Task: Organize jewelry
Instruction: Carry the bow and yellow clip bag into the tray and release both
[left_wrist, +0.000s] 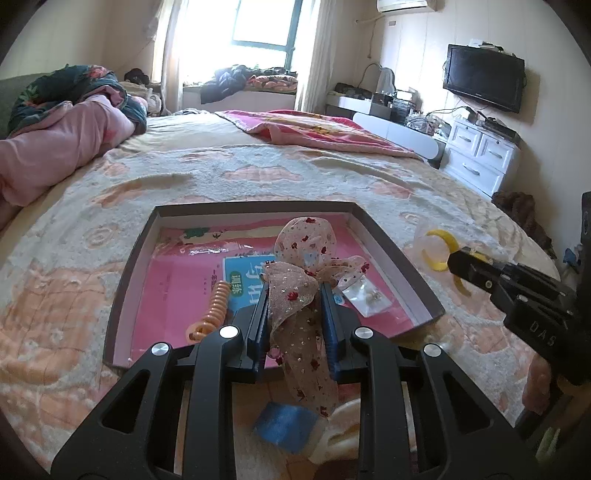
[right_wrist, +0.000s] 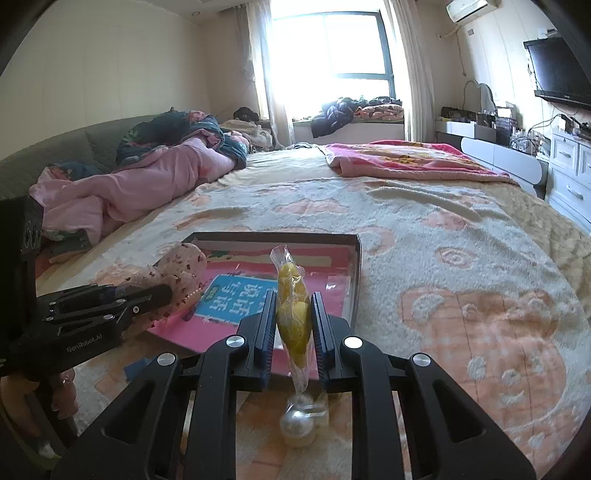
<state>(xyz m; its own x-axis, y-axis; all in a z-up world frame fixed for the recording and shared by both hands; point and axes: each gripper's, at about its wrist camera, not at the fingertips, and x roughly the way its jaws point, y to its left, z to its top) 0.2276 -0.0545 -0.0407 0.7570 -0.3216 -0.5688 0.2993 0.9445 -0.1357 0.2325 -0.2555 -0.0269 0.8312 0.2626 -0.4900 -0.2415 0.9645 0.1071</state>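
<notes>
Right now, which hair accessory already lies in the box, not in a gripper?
The orange spiral hair tie, lying free in the box. The floral bow is clamped by the left gripper, the bagged yellow clip by the right gripper.

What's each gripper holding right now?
Left gripper: closed on the floral fabric bow.
Right gripper: closed on the bagged yellow bangle.

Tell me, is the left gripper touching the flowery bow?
Touching. The left wrist view shows the left gripper with both blue pads pressed against the flowery bow, pinching its fabric between them above the box.
</notes>
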